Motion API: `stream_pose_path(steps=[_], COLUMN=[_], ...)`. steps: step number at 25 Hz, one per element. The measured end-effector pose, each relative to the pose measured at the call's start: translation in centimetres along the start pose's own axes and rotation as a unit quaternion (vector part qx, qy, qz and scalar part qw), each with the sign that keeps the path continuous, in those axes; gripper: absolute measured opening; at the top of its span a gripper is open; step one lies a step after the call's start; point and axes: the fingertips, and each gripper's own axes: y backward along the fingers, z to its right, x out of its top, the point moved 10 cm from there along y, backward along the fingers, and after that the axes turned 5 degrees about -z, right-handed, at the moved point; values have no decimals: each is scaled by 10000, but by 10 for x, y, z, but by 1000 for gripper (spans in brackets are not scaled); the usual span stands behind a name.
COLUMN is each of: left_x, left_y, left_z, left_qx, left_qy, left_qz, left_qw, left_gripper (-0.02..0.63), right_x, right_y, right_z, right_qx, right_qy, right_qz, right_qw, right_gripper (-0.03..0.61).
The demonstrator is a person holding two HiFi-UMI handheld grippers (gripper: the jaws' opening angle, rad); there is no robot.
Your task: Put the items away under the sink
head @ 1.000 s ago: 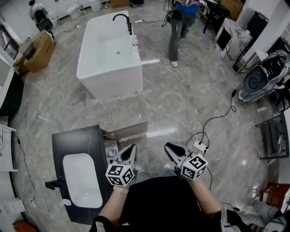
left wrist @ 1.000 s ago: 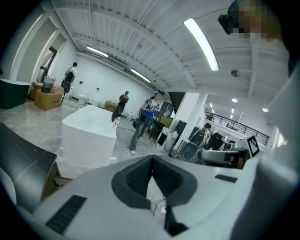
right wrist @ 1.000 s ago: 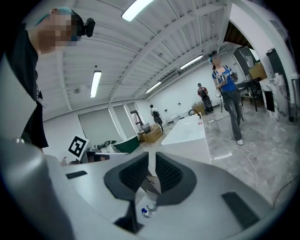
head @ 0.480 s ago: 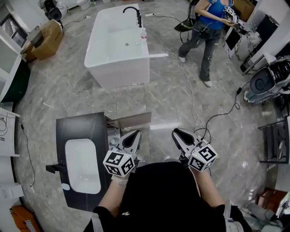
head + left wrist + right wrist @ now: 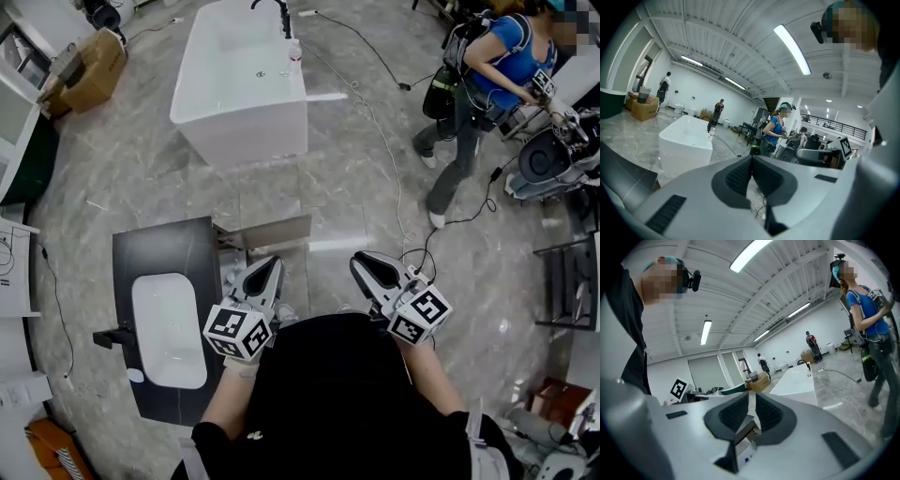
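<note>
In the head view a black vanity (image 5: 155,258) with a white sink basin (image 5: 169,328) stands at the lower left. Its cabinet door (image 5: 274,232) hangs open to the right. A few small pale items (image 5: 231,275) lie at the cabinet mouth; I cannot tell what they are. My left gripper (image 5: 267,274) is shut and empty, close to the right of those items, and its own view shows the left gripper (image 5: 751,158) with jaws together. My right gripper (image 5: 367,265) hangs further right over the floor; in its own view the right gripper (image 5: 751,398) is shut on nothing.
A white bathtub (image 5: 242,80) with a black tap stands on the marble floor ahead. A person in a blue top (image 5: 487,80) walks at the upper right. A white cable (image 5: 389,178) runs to a power strip (image 5: 417,272). Machines and shelving line the right side.
The person in blue has walked from the far middle to the right and nearer. The view has shifted slightly. Both grippers stay shut in about the same place.
</note>
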Motion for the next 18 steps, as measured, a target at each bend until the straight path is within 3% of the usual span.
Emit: stream_pose_path(steps=[9, 13, 18], left_x=[7, 3, 0], left_y=[0, -2, -8], left_z=[-3, -3, 1], left_qx=[-11, -51, -121], left_qy=[20, 45, 61], left_qz=[-35, -84, -178], left_qw=[10000, 9999, 9997], left_gripper=[23, 23, 23], right_x=[-9, -10, -9], right_y=[-14, -15, -10], right_z=[-20, -30, -22], right_qx=[556, 563, 449], right_qy=[-199, 373, 175], right_qz=[-204, -381, -300], right_qw=[9980, 9970, 9984], right_gripper=[63, 63, 63])
